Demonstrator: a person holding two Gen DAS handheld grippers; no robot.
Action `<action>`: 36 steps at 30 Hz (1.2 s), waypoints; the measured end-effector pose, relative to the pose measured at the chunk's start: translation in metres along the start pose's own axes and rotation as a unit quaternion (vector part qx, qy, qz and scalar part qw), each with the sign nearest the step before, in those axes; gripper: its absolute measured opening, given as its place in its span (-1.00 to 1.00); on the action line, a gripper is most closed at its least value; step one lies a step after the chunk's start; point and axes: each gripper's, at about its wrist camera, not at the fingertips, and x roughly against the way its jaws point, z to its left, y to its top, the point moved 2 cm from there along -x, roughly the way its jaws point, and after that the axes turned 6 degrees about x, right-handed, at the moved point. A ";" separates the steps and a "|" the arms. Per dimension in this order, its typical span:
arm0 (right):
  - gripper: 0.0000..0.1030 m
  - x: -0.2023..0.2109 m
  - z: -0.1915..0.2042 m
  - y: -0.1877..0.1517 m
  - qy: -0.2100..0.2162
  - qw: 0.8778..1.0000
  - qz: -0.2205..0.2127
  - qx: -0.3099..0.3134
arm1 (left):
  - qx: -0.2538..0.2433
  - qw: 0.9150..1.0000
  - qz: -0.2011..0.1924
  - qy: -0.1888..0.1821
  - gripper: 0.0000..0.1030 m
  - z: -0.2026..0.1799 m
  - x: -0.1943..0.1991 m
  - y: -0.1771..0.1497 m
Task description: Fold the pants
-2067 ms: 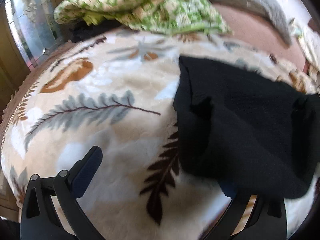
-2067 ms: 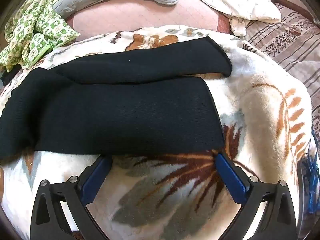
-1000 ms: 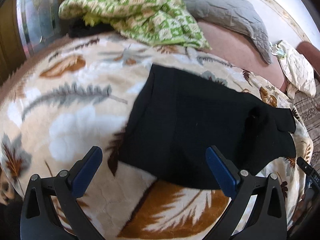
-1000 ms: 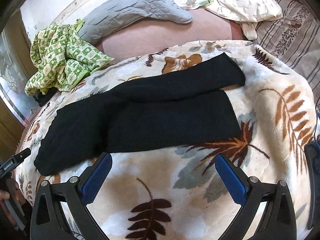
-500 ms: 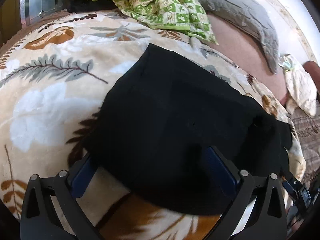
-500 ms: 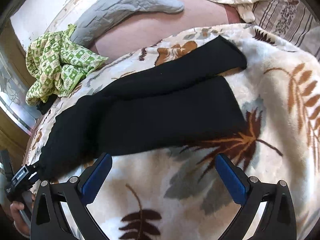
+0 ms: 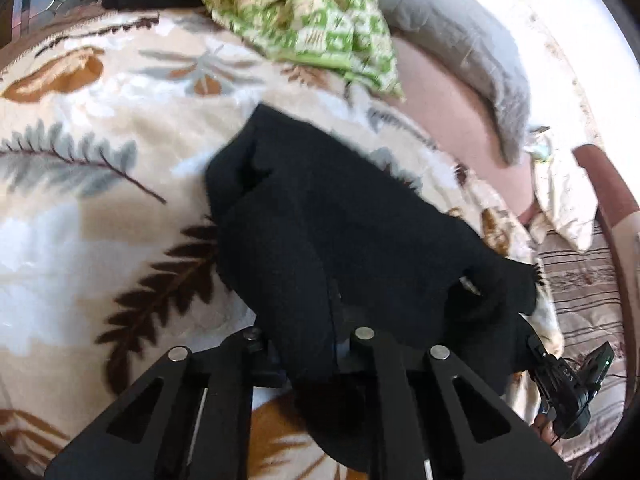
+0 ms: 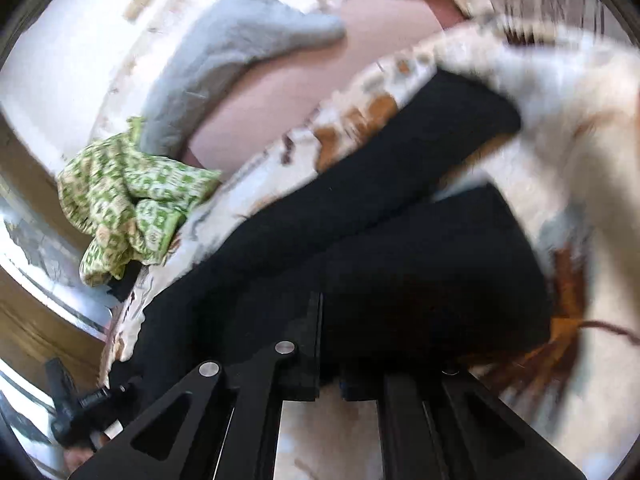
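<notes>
Black pants (image 7: 344, 232) lie on a leaf-print blanket (image 7: 100, 208). In the left wrist view my left gripper (image 7: 308, 360) is shut on the near waist-end edge of the pants, and the cloth bunches and hangs over its fingers. In the right wrist view the two legs of the pants (image 8: 392, 240) run up to the right, one beside the other. My right gripper (image 8: 328, 384) is shut on the near edge of the lower leg. The right wrist view is blurred.
A green checked cloth (image 7: 304, 12) and a grey pillow (image 7: 460, 52) lie at the bed's far side. The other gripper shows at the lower right of the left wrist view (image 7: 568, 392) and at the lower left of the right wrist view (image 8: 76, 412). A striped sheet (image 7: 580, 292) lies to the right.
Both grippers were open above the pants; both have moved down onto the near edges and closed on the cloth. The waist end is now bunched and lifted.
</notes>
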 end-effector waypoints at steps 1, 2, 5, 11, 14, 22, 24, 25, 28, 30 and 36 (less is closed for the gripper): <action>-0.92 0.012 0.003 0.001 -0.002 1.000 -0.007 0.009 | -0.009 1.000 -0.002 -0.007 -0.80 0.001 0.012 0.001; -0.92 0.027 0.006 0.002 0.000 1.000 -0.015 0.012 | -0.016 1.000 -0.005 -0.010 -0.80 0.003 0.020 0.001; -0.92 0.064 0.010 -0.003 -0.003 1.000 -0.017 0.024 | -0.027 1.000 -0.002 0.008 -0.80 0.016 0.036 -0.002; -0.27 0.077 -0.013 -0.056 -0.043 0.994 0.092 0.044 | -0.012 0.998 0.028 0.057 -0.51 0.052 0.022 -0.021; -0.14 0.092 -0.035 -0.068 -0.055 0.993 0.102 0.005 | -0.002 0.998 0.005 0.060 -0.26 0.061 0.035 -0.022; 0.18 0.101 -0.079 -0.049 -0.116 0.990 0.056 -0.056 | 0.015 0.996 -0.028 0.079 -0.16 0.080 0.059 -0.013; -0.27 0.098 -0.075 -0.041 -0.176 0.983 0.048 -0.014 | 0.019 0.995 -0.036 0.088 -0.06 0.085 0.066 -0.011; -0.22 0.100 -0.074 -0.039 -0.227 0.973 0.049 0.005 | 0.016 0.995 -0.040 0.091 -0.02 0.085 0.068 -0.010; -0.09 0.119 -0.054 -0.035 -0.213 0.977 0.009 0.030 | 0.014 0.993 -0.054 0.100 0.26 0.091 0.071 -0.003; 0.13 0.119 -0.021 -0.032 -0.152 0.987 0.006 0.059 | 0.019 0.994 -0.052 0.098 0.42 0.094 0.068 0.003; 0.39 0.058 0.121 -0.057 0.088 0.971 0.082 0.207 | 0.012 0.995 -0.012 0.096 0.45 0.095 0.045 0.006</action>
